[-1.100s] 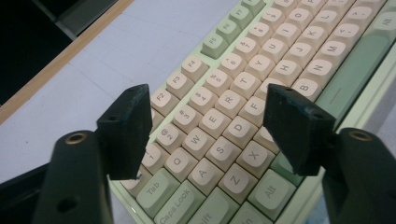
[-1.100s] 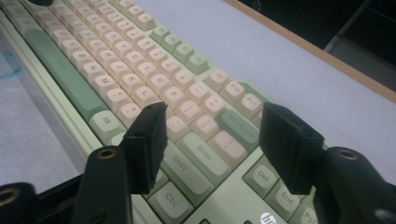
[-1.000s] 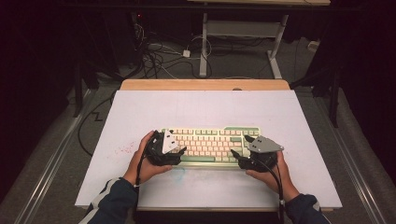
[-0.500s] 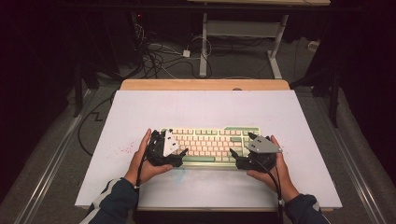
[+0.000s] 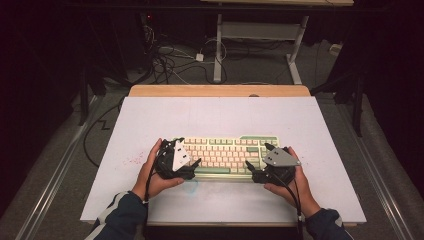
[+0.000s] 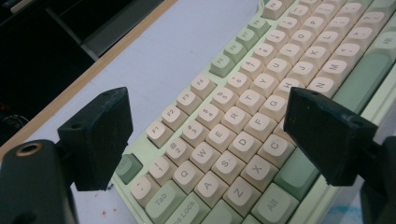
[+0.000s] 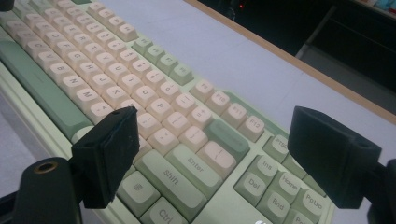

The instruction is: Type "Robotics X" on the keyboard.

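Note:
A cream and green keyboard (image 5: pixel 225 154) lies on the white table (image 5: pixel 220 117), near its front. My left gripper (image 5: pixel 192 165) hangs over the keyboard's left end, held in a hand. In the left gripper view its jaws stand wide apart above the keyboard (image 6: pixel 243 126), around the Q, W, A, S keys, with nothing between them. My right gripper (image 5: pixel 250 170) hovers at the keyboard's right end. In the right gripper view its jaws are spread over the keyboard (image 7: pixel 154 107) near the Enter and Shift keys, gripping nothing.
The table's wooden back edge (image 5: pixel 220 90) runs behind the white top. Beyond it, cables (image 5: pixel 170 57) and a desk frame (image 5: pixel 260 35) stand on the dark floor. Faint red marks (image 5: pixel 131 161) dot the table left of the keyboard.
Both grippers stay at the keyboard's ends; the right one has shifted very slightly. The keyboard has not moved.

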